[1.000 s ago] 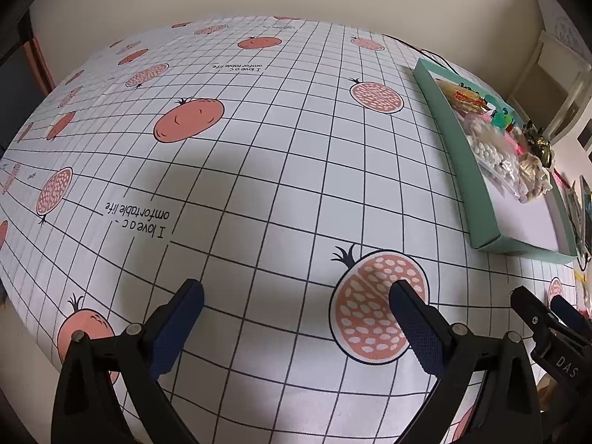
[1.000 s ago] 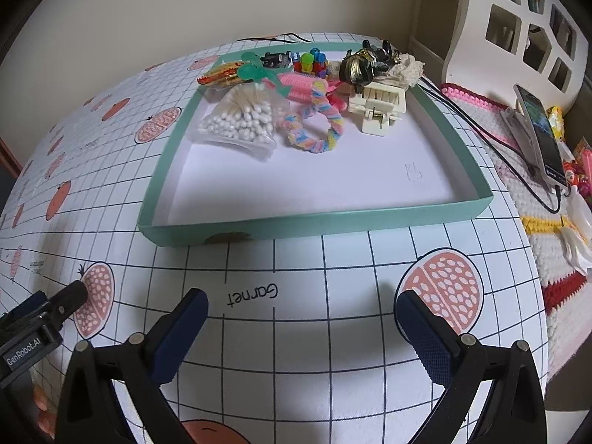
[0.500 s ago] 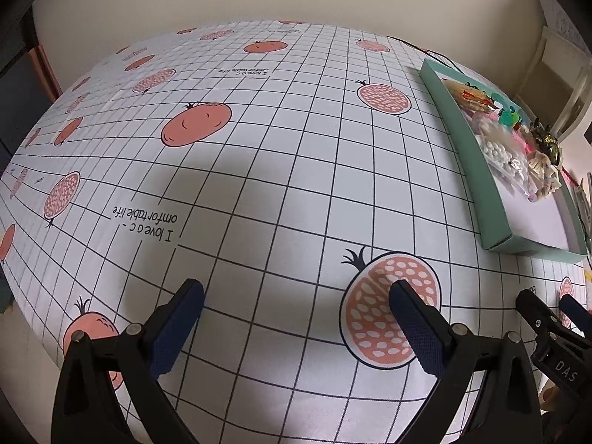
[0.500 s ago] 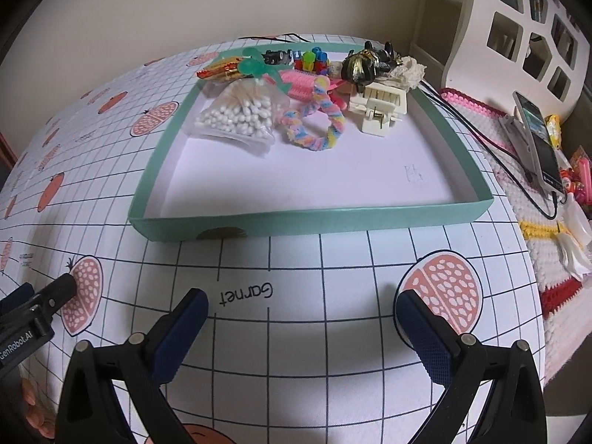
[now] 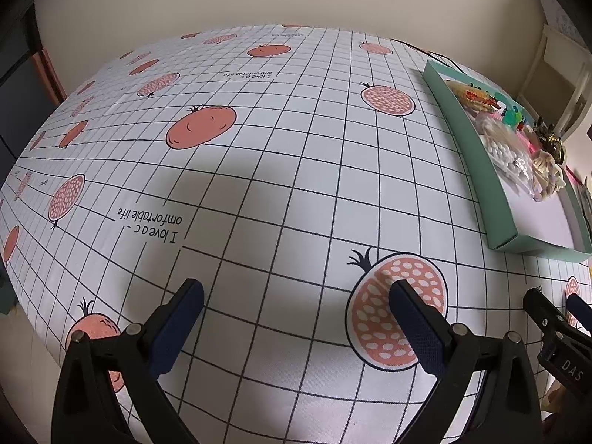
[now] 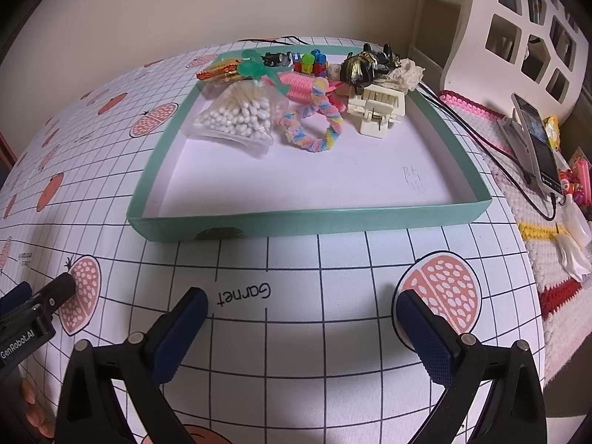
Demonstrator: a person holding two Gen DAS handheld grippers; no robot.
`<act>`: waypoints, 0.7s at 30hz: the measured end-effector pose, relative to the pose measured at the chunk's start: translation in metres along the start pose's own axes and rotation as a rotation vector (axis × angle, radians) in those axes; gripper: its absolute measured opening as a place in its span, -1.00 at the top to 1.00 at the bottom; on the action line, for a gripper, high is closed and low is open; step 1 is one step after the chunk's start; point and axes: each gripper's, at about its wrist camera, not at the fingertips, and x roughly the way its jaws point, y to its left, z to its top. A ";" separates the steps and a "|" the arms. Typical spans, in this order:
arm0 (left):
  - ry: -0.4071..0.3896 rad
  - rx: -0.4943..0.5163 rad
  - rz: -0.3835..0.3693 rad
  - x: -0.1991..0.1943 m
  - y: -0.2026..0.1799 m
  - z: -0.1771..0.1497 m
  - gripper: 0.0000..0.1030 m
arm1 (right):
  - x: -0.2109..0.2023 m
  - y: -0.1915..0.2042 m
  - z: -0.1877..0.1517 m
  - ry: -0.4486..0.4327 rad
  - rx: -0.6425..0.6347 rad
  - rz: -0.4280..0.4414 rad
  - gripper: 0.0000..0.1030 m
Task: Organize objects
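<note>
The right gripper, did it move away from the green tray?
Yes. The right gripper backed away from the green tray and rose a little: the tray's near wall now sits higher in the right wrist view, with more tablecloth showing before it.

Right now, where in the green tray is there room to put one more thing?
The near half of the green tray is bare, from its front wall up to the bag of cotton swabs, the rainbow hair tie and the cream hair clip. The far end is crowded with small things. The tablecloth before the tray is bare too.
</note>
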 end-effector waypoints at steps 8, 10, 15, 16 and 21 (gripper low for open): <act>-0.021 0.005 0.004 0.000 -0.001 -0.002 -0.96 | -0.001 0.000 -0.002 -0.017 -0.001 -0.001 -1.00; -0.024 0.000 0.007 0.000 0.000 -0.002 -0.98 | -0.001 0.000 -0.002 -0.021 0.001 -0.003 -1.00; -0.030 -0.005 0.009 0.000 -0.001 -0.003 -0.98 | -0.001 0.001 -0.003 -0.032 0.006 -0.007 -1.00; -0.030 -0.005 0.009 0.000 -0.001 -0.003 -0.98 | -0.001 0.001 -0.004 -0.032 0.006 -0.007 -1.00; -0.031 -0.004 0.010 0.000 0.000 -0.002 -0.99 | -0.001 0.001 -0.004 -0.032 0.005 -0.006 -1.00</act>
